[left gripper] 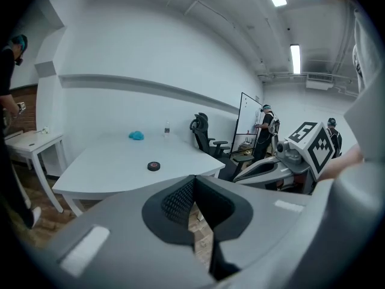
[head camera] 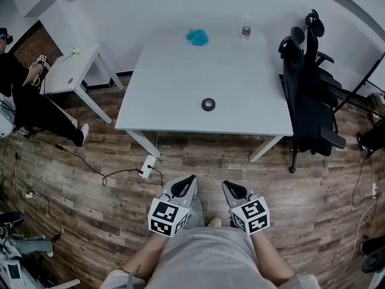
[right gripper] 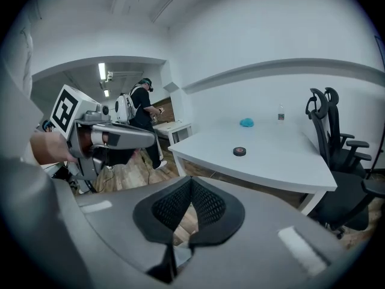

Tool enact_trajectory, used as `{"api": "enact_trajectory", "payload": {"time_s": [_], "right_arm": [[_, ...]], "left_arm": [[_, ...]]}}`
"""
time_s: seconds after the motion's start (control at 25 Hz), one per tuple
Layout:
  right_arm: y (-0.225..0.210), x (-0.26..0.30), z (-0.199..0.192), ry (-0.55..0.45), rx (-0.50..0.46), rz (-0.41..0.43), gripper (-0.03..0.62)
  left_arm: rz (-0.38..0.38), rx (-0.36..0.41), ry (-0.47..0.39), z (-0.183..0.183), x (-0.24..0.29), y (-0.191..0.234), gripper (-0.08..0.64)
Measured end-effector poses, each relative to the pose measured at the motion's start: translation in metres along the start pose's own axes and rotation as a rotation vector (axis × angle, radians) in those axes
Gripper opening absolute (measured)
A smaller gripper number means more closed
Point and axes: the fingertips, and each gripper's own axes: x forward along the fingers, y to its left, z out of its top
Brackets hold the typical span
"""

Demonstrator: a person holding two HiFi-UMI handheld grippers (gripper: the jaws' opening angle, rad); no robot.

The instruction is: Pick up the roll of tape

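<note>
1. Near the middle of the white rectangular worktop (head camera: 174, 83), a little toward its near edge, the small black roll of tape (head camera: 208, 104) lies flat and untouched, with bare surface all round it.
2. Nothing of the pick-up is done yet. The left hand-held gripper (head camera: 190, 179) and the right hand-held gripper (head camera: 228, 185) are both held low in front of the person's body, over the wood-plank floor (head camera: 90, 209) and well apart from the worktop's near edge.
3. Each hand-held gripper has its jaws pressed together with nothing between them.
4. What is left, as I judge it, is the whole task: step up, reach over the near edge, spread one pair of jaws, close them on the roll and lift it.
5. The approach along the near side is open floor.
   - A black office chair (head camera: 307, 95) crowds the worktop's right end.
   - A white power strip with a black cable (head camera: 147, 166) lies by the near left leg and could catch a foot.
   - The crumpled blue cloth (head camera: 197, 37) and the clear plastic bottle (head camera: 245, 29) sit at the far edge, well apart from the roll.
</note>
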Motion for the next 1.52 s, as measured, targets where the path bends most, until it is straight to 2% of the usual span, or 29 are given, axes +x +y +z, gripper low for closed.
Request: {"api": "enact_trajectory", "payload": {"time_s": [0.64, 0.88, 1.52], "right_arm": [[-0.046, 0.082, 0.05, 0.02, 0.004, -0.012, 0.006], [-0.068, 0.103, 0.069, 0.029, 0.007, -0.045, 0.006], [-0.097, 0.159, 0.128, -0.013, 0.028, -0.117, 0.006]], "left_arm": [[-0.041, -0.01, 0.021, 0.025, 0.065, 0.077, 0.017], [-0.074, -0.005, 0.013, 0.042, 0.093, 0.1, 0.017], [-0.149, 0.045, 0.012, 0.08, 0.129, 0.157, 0.017]]}}
